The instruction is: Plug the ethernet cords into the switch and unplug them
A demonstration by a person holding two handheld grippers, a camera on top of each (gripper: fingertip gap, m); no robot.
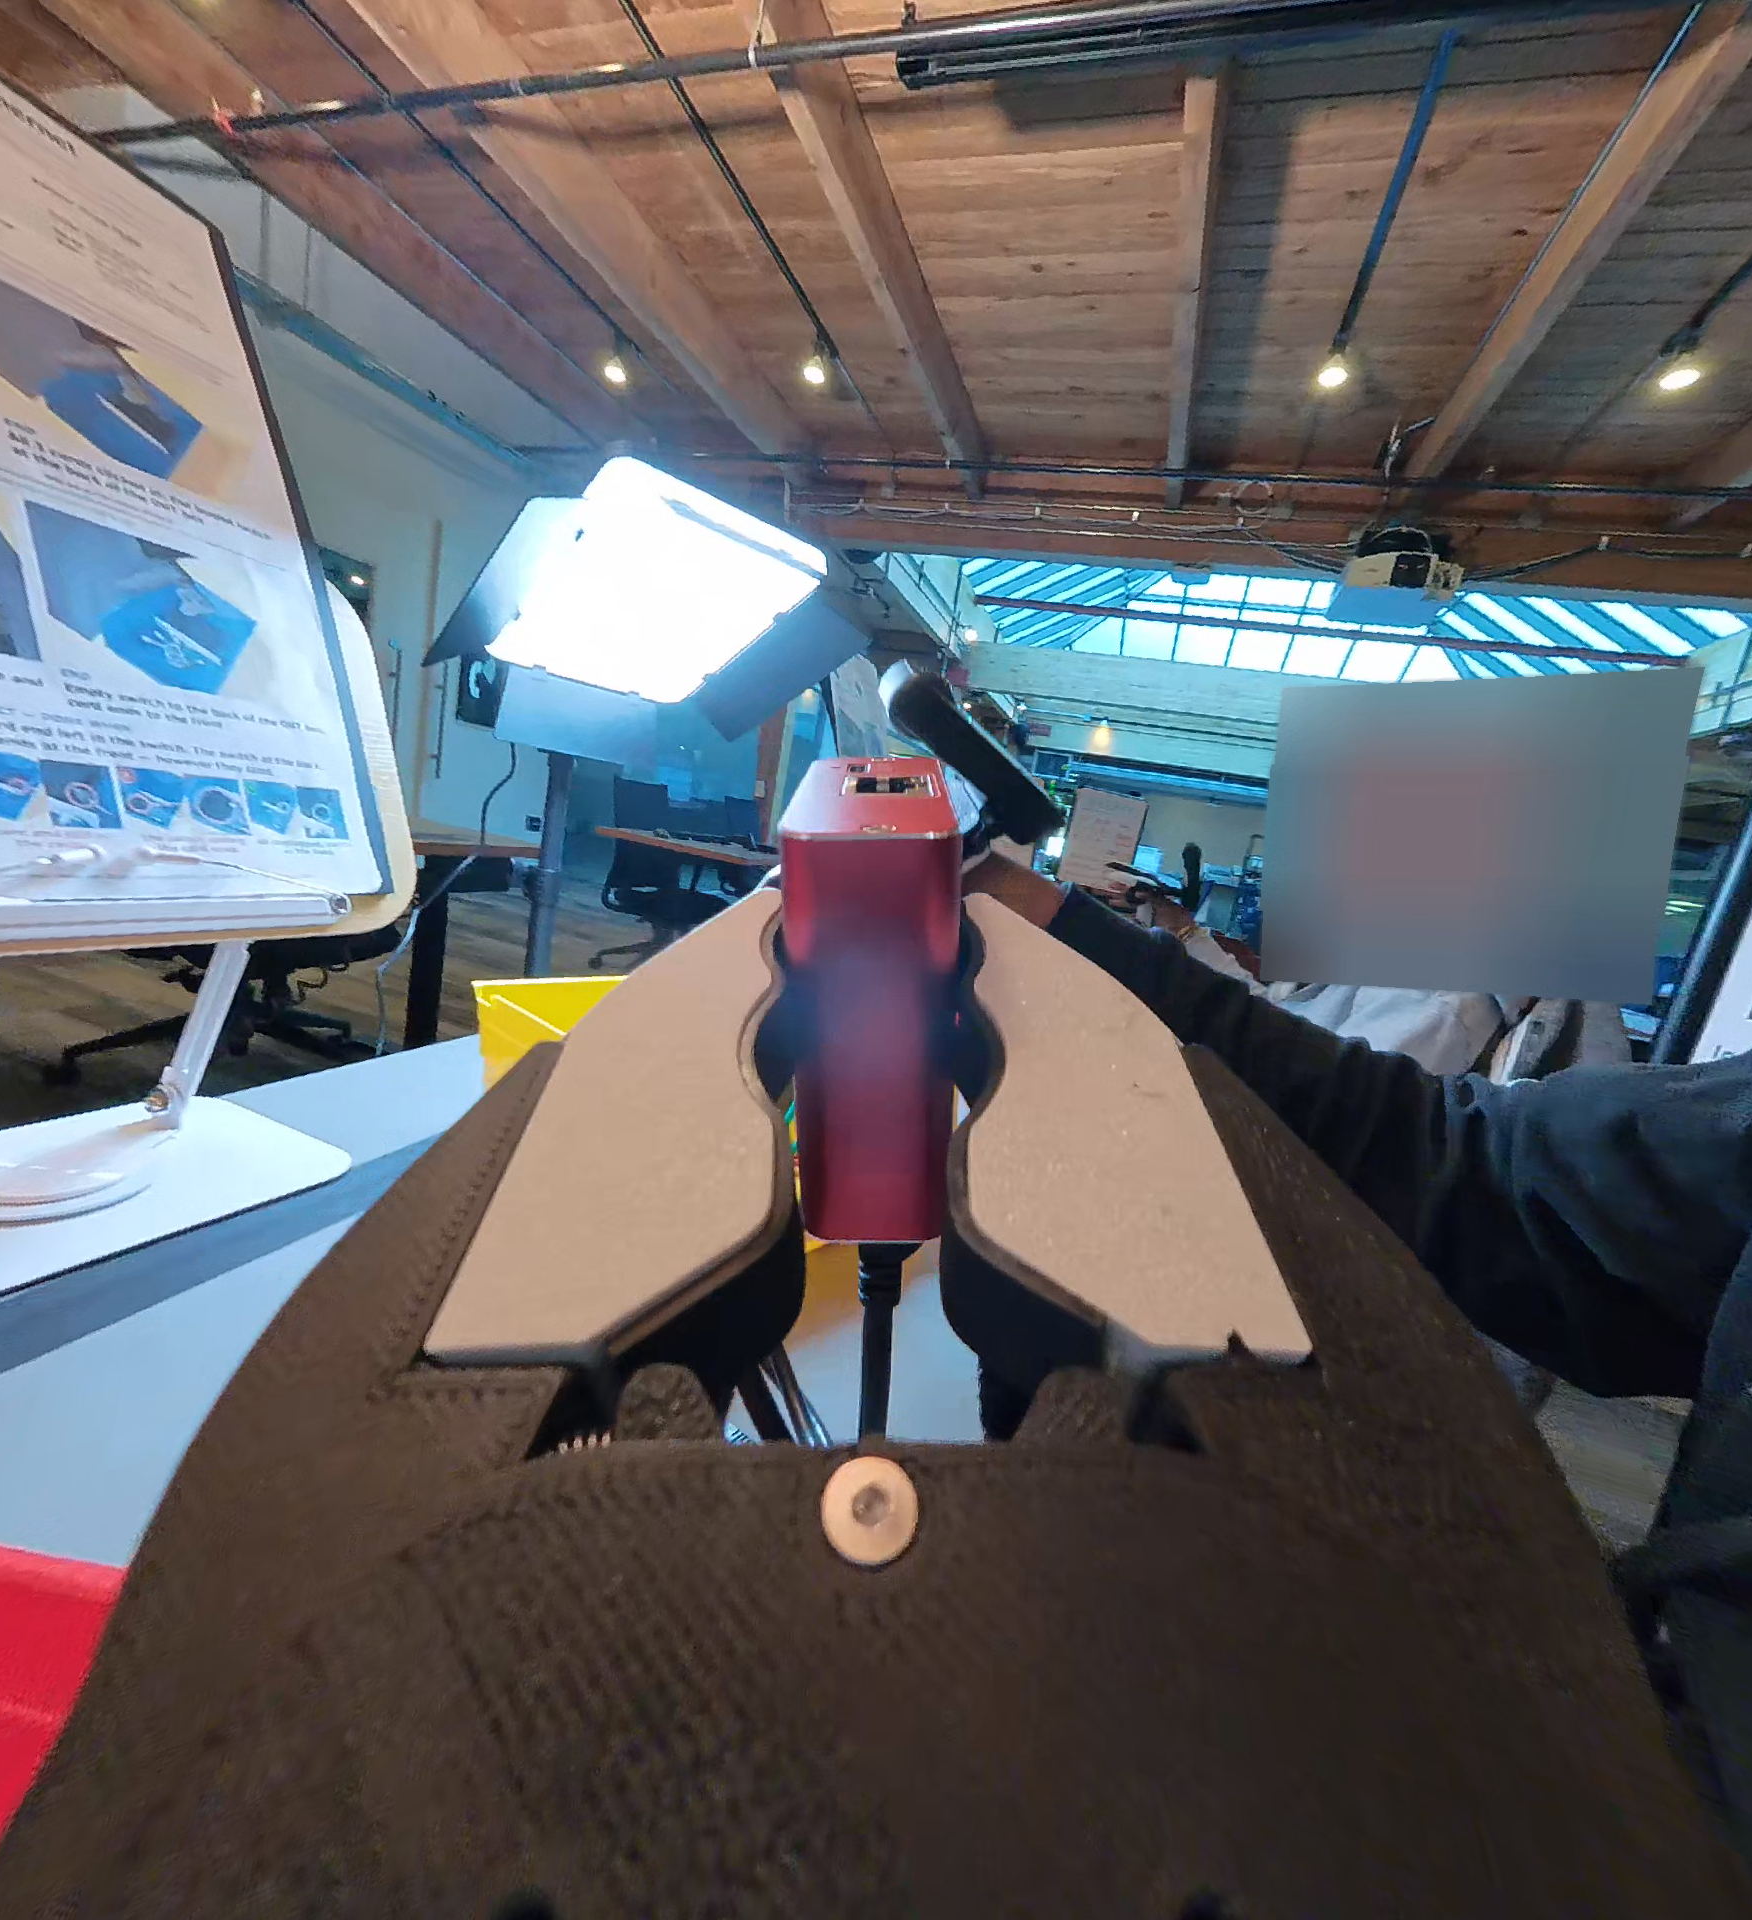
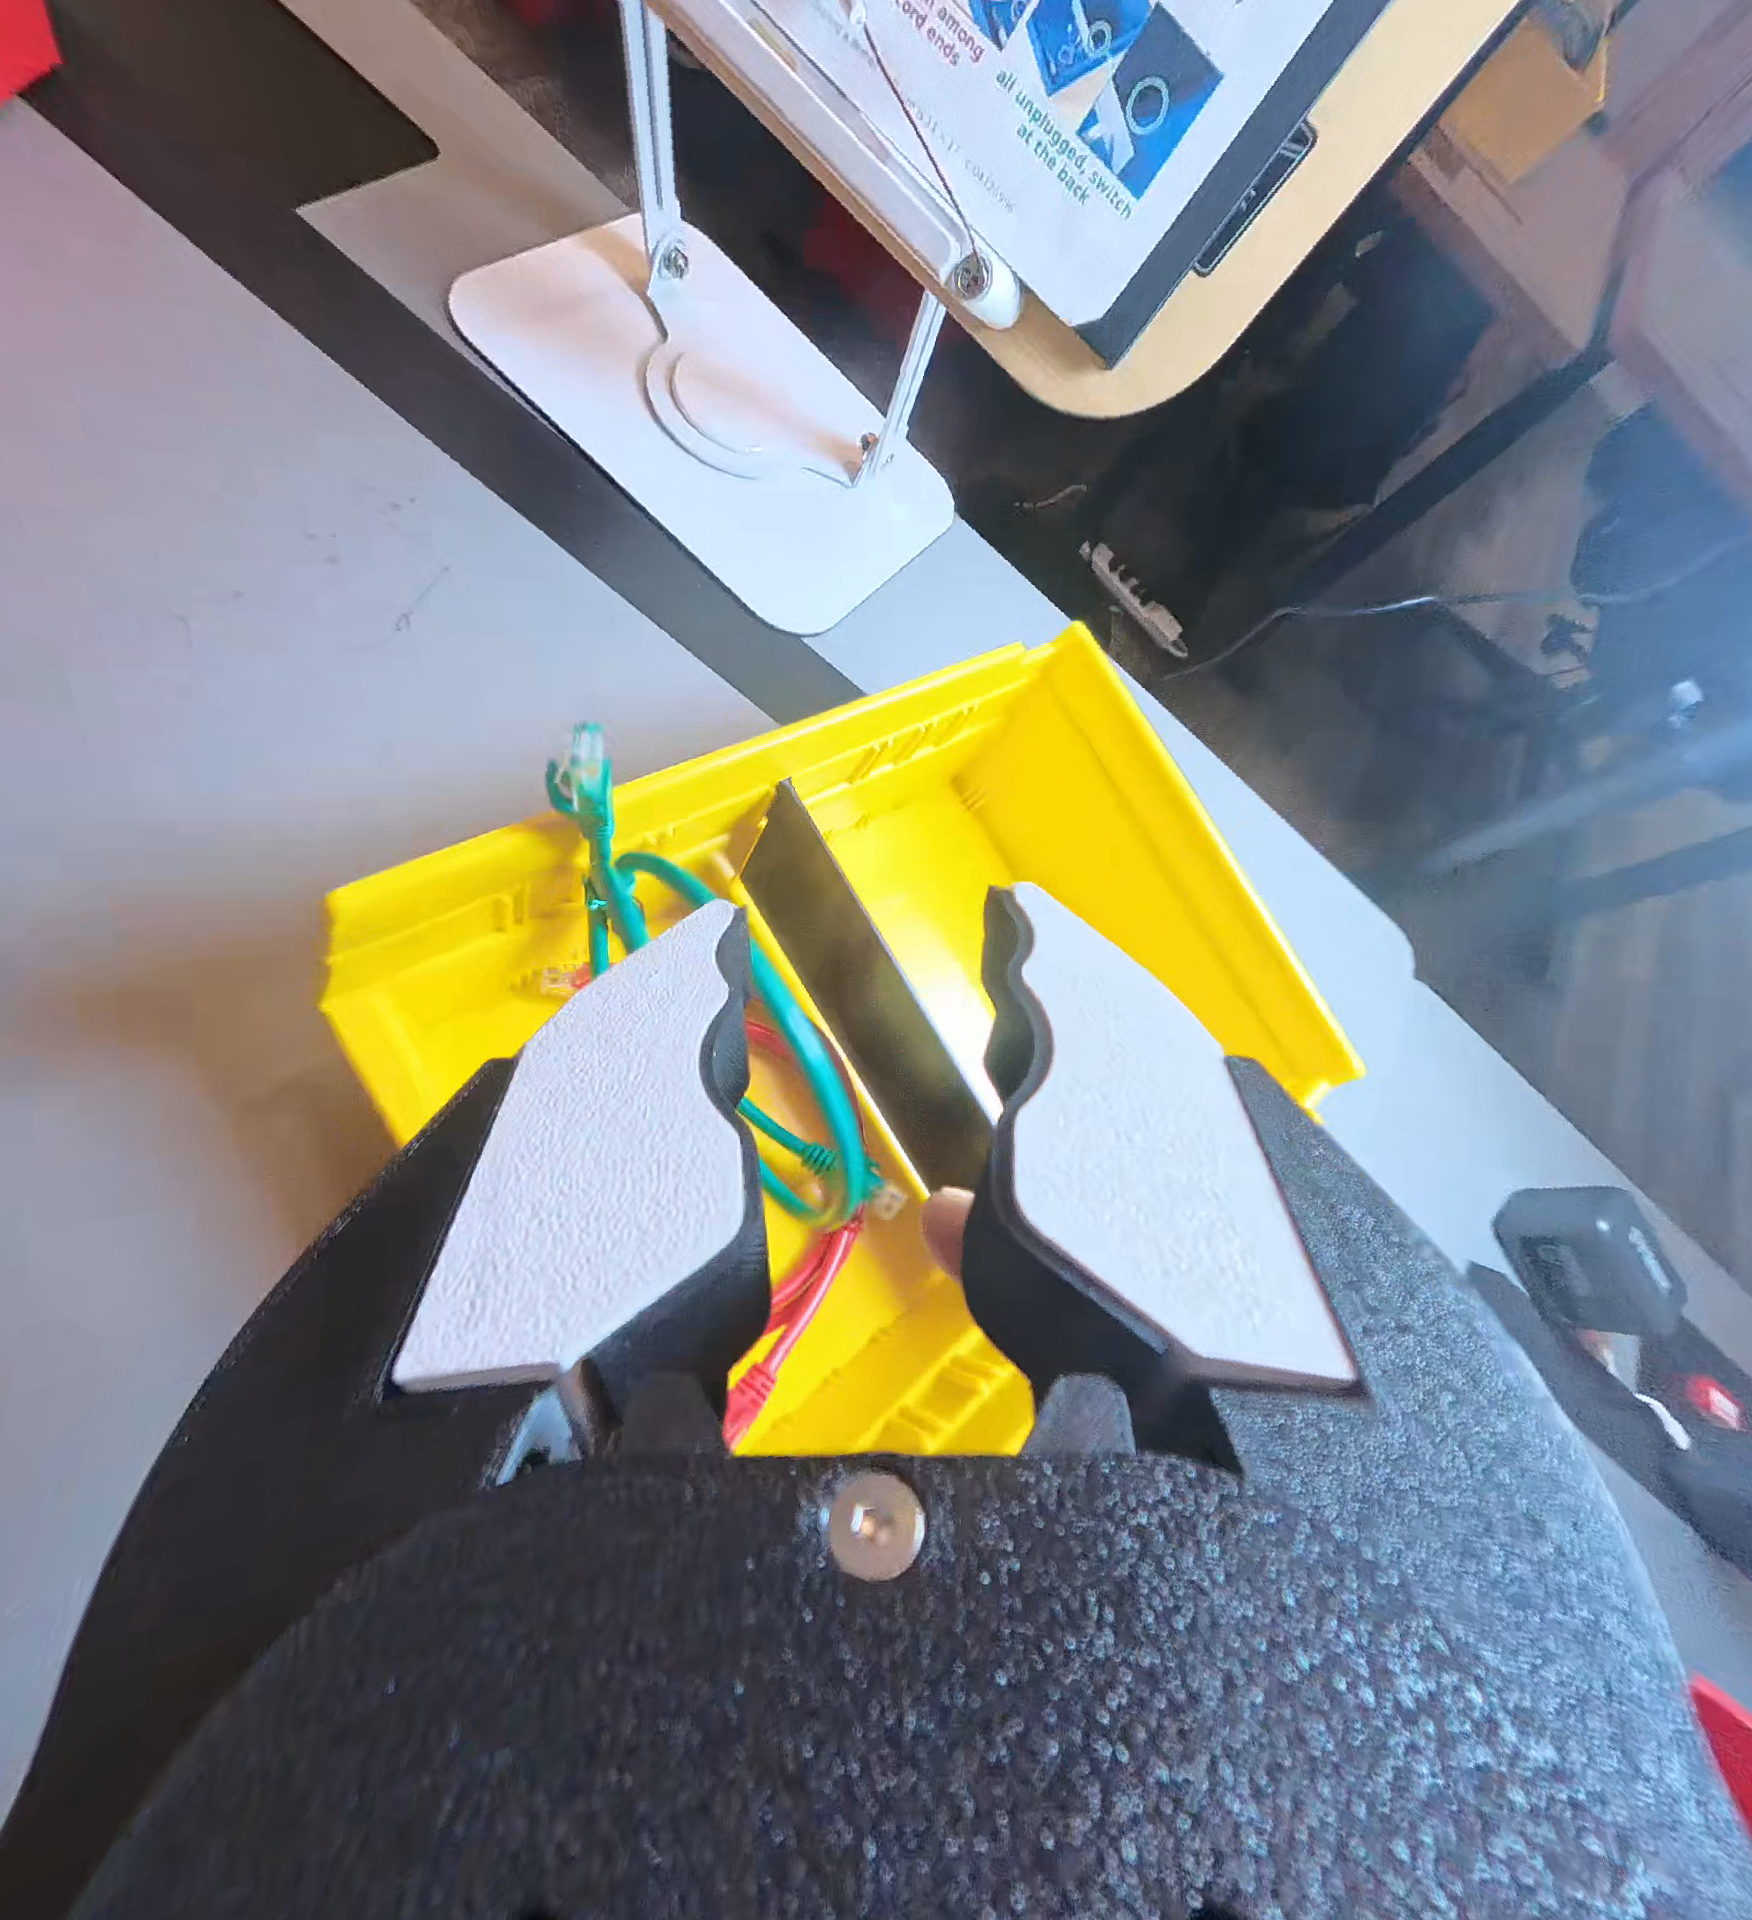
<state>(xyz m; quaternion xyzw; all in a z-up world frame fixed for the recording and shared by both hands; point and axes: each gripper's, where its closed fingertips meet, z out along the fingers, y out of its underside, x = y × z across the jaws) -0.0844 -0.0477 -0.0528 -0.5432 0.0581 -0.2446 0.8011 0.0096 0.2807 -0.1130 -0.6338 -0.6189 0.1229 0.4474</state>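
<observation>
Above the tabletop's [image 2: 176, 727] far edge, the left hand-held gripper [image 1: 870, 1029] is clamping the red switch [image 1: 870, 997] upright, its black lead [image 1: 877, 1340] hanging below, ports facing up. The right hand-held gripper [image 2: 867, 1049] is hovering with its fingers spread and holding nothing over the yellow bin [image 2: 1142, 831], where the green ethernet cord [image 2: 810, 1049] and red ethernet cord [image 2: 810, 1288] are lying beside a black divider [image 2: 851, 966]. Plugging looks not yet begun; next, the right one probably needs to pinch a connector.
</observation>
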